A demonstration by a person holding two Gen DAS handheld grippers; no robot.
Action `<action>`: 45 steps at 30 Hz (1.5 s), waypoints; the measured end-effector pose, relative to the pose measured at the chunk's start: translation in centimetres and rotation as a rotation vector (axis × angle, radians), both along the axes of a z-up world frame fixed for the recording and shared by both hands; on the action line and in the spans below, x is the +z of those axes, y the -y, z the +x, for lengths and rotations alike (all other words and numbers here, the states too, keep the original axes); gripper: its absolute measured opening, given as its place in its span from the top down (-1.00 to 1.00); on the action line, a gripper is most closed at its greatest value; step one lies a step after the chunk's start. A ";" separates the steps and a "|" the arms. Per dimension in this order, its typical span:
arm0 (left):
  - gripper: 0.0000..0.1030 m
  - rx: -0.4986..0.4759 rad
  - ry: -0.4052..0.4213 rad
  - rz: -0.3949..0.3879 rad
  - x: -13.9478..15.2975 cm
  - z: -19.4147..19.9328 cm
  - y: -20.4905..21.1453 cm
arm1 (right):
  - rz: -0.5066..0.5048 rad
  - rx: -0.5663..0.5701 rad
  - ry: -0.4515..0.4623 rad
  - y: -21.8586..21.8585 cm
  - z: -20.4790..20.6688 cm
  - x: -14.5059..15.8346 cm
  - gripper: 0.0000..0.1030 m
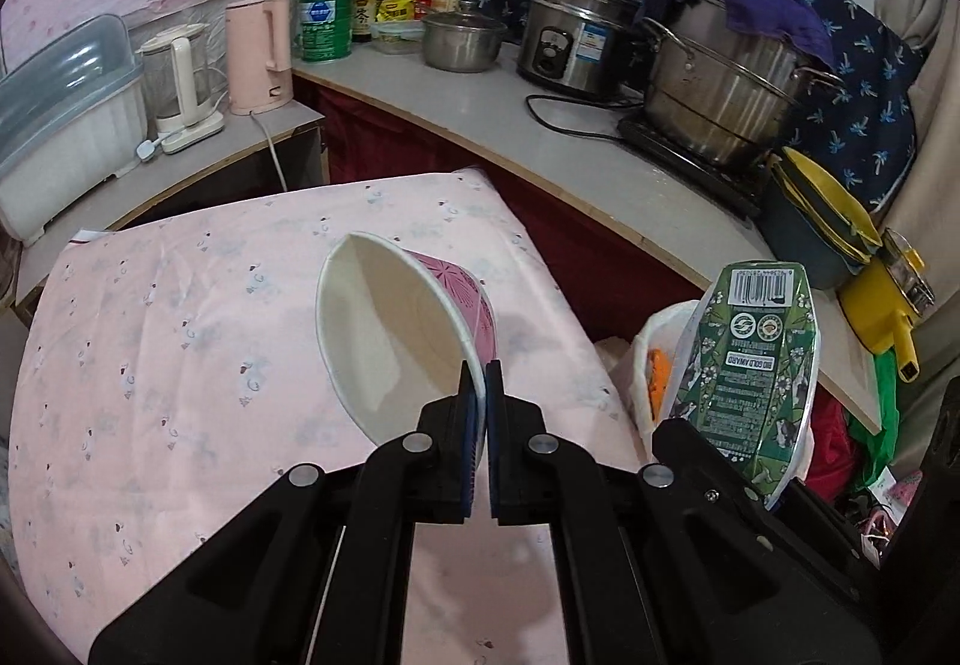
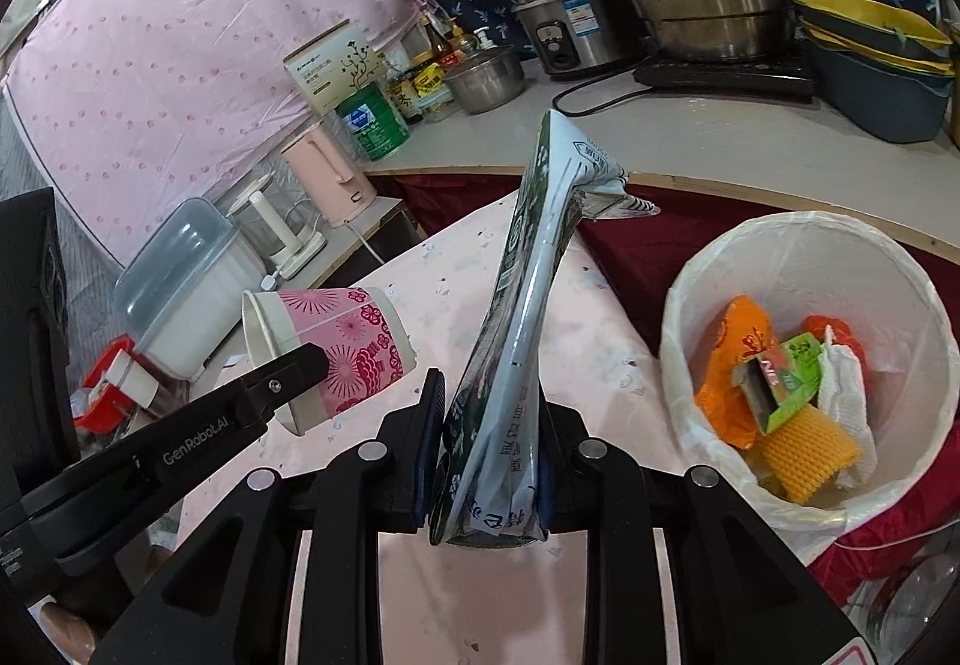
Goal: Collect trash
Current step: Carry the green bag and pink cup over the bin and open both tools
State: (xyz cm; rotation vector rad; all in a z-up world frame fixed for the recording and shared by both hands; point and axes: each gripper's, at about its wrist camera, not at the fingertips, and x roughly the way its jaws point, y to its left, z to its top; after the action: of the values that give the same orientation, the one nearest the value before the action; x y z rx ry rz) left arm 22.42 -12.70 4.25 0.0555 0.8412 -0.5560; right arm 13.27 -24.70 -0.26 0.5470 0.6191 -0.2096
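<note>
My left gripper (image 1: 480, 374) is shut on the rim of a paper cup (image 1: 396, 329), pink-patterned outside and white inside, held tilted on its side above the pink tablecloth (image 1: 180, 365). In the right wrist view the same cup (image 2: 354, 347) hangs from the left gripper (image 2: 309, 362) at left. My right gripper (image 2: 489, 401) is shut on a flattened green and white drink carton (image 2: 528, 293) that stands upright between the pads. The left wrist view shows that carton (image 1: 756, 365) at right. A white-lined trash bin (image 2: 804, 233) stands just right of the carton, holding orange wrappers, a green box and tissue.
A curved counter (image 1: 570, 125) behind the table carries a large steel pot (image 1: 732, 89), a rice cooker (image 1: 576, 35), a small pot (image 1: 462, 38), a pink kettle (image 1: 261, 56), tins and bottles. Stacked blue and yellow basins (image 2: 876, 65) sit at its right end. A plastic box (image 2: 186, 281) stands left.
</note>
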 end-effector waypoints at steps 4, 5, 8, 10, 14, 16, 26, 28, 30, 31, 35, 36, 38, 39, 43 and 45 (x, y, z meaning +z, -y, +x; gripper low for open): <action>0.95 -0.045 0.012 0.002 0.5 -2.0 2.2 | -0.002 -0.047 0.012 1.8 -2.2 0.5 0.53; 0.95 -0.057 0.012 0.001 0.6 -2.4 2.9 | -0.002 -0.059 0.014 2.2 -2.8 0.6 0.53; 0.95 -0.093 0.015 0.004 0.7 -3.7 4.7 | -0.001 -0.093 0.017 3.7 -4.4 0.6 0.53; 0.95 -0.117 0.019 0.010 0.8 -4.5 6.0 | 0.002 -0.116 0.018 4.8 -5.5 0.5 0.53; 0.95 -0.165 0.017 0.015 0.6 -5.7 8.5 | 0.011 -0.161 0.017 7.0 -7.2 0.1 0.53; 0.95 -0.190 0.018 0.021 0.4 -6.2 9.8 | 0.017 -0.183 0.015 8.1 -8.0 -0.2 0.53; 0.95 -0.283 0.001 0.043 -0.8 -7.4 15.2 | 0.046 -0.260 -0.003 12.3 -9.8 -1.9 0.53; 0.95 -0.293 -0.001 0.047 -1.0 -7.5 15.9 | 0.050 -0.268 -0.006 12.8 -10.0 -2.2 0.53; 0.95 -0.301 -0.004 0.050 -1.2 -7.5 16.5 | 0.053 -0.274 -0.009 13.2 -10.2 -2.5 0.53; 0.95 -0.305 -0.006 0.051 -1.3 -7.6 16.8 | 0.054 -0.277 -0.010 13.4 -10.2 -2.6 0.53; 0.95 -0.317 -0.012 0.058 -1.7 -7.6 17.8 | 0.060 -0.289 -0.016 14.2 -10.3 -2.9 0.53; 0.95 -0.319 -0.015 0.059 -1.8 -7.5 18.1 | 0.061 -0.291 -0.017 14.4 -10.3 -3.0 0.53; 0.95 -0.322 -0.018 0.061 -2.0 -7.4 18.4 | 0.063 -0.295 -0.020 14.7 -10.3 -3.2 0.53; 0.95 -0.323 -0.021 0.062 -2.1 -7.4 18.5 | 0.064 -0.296 -0.021 14.8 -10.3 -3.3 0.53; 0.94 -0.326 -0.032 0.063 -2.5 -7.1 19.0 | 0.065 -0.299 -0.026 15.1 -10.1 -3.6 0.53; 0.89 -0.323 -0.038 0.057 -2.6 -6.9 19.1 | 0.065 -0.296 -0.030 15.3 -9.8 -3.6 0.51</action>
State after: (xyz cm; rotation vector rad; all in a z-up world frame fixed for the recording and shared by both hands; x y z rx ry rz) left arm 15.48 -31.83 1.67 0.2367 0.8910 -0.8382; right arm 3.50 -39.95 -3.87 0.6987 0.5737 -0.4783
